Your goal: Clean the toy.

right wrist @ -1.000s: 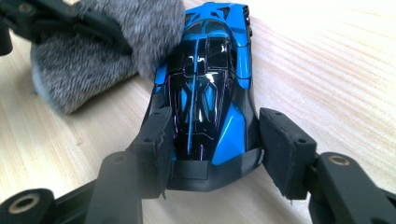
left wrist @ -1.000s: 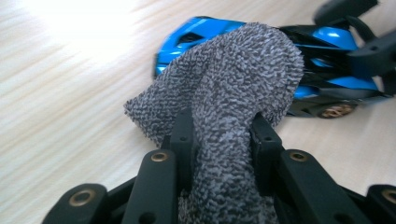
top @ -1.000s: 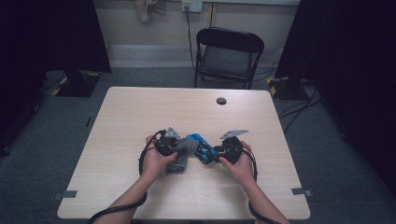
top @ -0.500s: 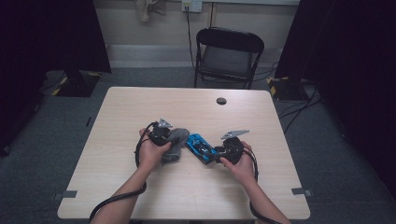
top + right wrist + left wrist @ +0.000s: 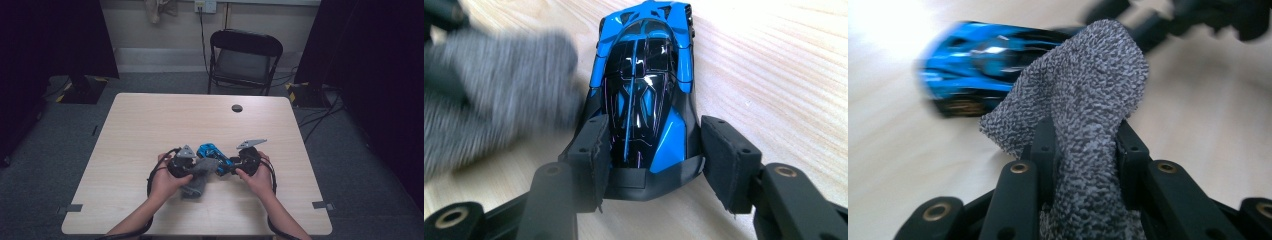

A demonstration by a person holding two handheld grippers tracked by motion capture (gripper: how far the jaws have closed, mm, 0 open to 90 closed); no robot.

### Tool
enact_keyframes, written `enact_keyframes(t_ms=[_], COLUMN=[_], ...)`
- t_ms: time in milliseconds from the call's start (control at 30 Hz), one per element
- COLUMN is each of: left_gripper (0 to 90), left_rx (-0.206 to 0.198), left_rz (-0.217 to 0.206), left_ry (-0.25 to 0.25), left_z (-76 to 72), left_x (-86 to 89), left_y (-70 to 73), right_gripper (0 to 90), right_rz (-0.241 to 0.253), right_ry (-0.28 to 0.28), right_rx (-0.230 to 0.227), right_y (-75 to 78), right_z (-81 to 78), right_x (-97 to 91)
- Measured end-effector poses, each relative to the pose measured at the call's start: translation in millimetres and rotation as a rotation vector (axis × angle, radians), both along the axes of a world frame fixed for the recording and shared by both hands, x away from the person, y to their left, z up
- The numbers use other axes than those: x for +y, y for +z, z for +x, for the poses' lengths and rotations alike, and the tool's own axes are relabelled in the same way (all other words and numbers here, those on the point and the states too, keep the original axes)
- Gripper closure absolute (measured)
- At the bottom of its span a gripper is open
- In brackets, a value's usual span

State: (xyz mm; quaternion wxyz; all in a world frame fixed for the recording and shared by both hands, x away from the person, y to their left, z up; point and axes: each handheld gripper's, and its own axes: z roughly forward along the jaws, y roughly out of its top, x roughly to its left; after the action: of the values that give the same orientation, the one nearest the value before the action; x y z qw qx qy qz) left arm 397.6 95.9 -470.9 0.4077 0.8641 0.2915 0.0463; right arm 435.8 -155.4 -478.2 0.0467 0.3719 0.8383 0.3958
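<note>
Right hand-held gripper [image 5: 651, 150] clamped glossy blue-and-black toy car [image 5: 646, 85] lengthwise; left hand-held gripper [image 5: 1083, 145] pinched grey knitted cloth [image 5: 1083, 100] just beside it.

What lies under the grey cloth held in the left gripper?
In the left gripper view, the grey cloth, pinched by the left gripper, drapes over one end of the blue toy car. That end is hidden; pale table surrounds it.

A pale wooden table [image 5: 150, 130] stands on grey carpet [image 5: 65, 140], a black folding chair [image 5: 243, 60] behind it against a light wall [image 5: 165, 30]. Dark curtains [image 5: 55, 40] hang on both sides; cables [image 5: 320, 120] trail across the floor at right.
</note>
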Motion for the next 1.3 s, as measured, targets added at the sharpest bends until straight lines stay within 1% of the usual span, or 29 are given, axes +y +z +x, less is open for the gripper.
enact_keyframes(t_ms=[33,100,133,233,333,367,433,533,600,700,800,967,1133,1300], left_gripper=[69.2,69.1,69.1,69.1,69.1,69.1,69.1,69.1,69.1,69.1,69.1,69.1,69.1,69.0], left_rx=[0.008,0.002,0.002,0.006,0.003,-0.002,-0.005,-0.006,-0.007,-0.020,-0.015,-0.003,-0.007,-0.004], left_rz=[0.011,0.037,0.042,0.051,0.050,0.058,0.056,0.048,0.050,0.071,0.077,0.071,0.070,0.053], left_ry=[-0.013,-0.032,-0.031,-0.025,-0.017,-0.014,0.002,0.041,0.060,0.064,0.075,0.091,0.108,0.133], left_z=[-2.7,-4.5,-4.4,-0.9,1.9,3.1,6.4,13.7,18.7,24.7,30.7,37.0,40.3,44.6], left_x=[-5.5,-14.0,-16.9,-18.3,-16.2,-15.0,-11.6,-4.2,0.0,2.6,3.9,4.9,9.3,15.3], left_y=[-2.4,-7.2,-8.9,-8.7,-8.8,-8.3,-8.0,-8.6,-8.5,-7.6,-6.2,-5.4,-4.5,-4.9], right_gripper=[47.4,47.4,47.4,47.4,47.5,47.5,47.5,47.5,47.5,47.5,47.6,47.6,47.9,48.0], right_rz=[-0.002,-0.002,-0.001,0.000,-0.002,-0.005,-0.006,-0.002,0.000,0.002,0.010,0.011,0.013,0.025], right_ry=[0.000,-0.001,-0.001,-0.001,-0.004,-0.003,-0.002,-0.003,-0.002,-0.001,-0.003,-0.006,-0.006,-0.006], right_rx=[0.001,0.001,0.001,0.002,0.008,0.008,0.007,0.006,0.006,0.011,0.016,0.020,0.022,0.021], right_y=[0.3,0.3,0.2,0.0,0.4,0.7,0.7,0.4,0.2,0.1,-0.4,-0.6,-0.5,-1.7], right_z=[0.0,-0.1,-0.2,-0.5,-0.1,0.2,0.2,-0.1,-0.1,0.4,0.6,0.6,0.9,0.6], right_x=[0.2,0.2,0.0,-0.6,-0.2,-0.1,0.2,-0.3,-0.5,-1.2,-1.7,-2.0,-2.6,-4.0])
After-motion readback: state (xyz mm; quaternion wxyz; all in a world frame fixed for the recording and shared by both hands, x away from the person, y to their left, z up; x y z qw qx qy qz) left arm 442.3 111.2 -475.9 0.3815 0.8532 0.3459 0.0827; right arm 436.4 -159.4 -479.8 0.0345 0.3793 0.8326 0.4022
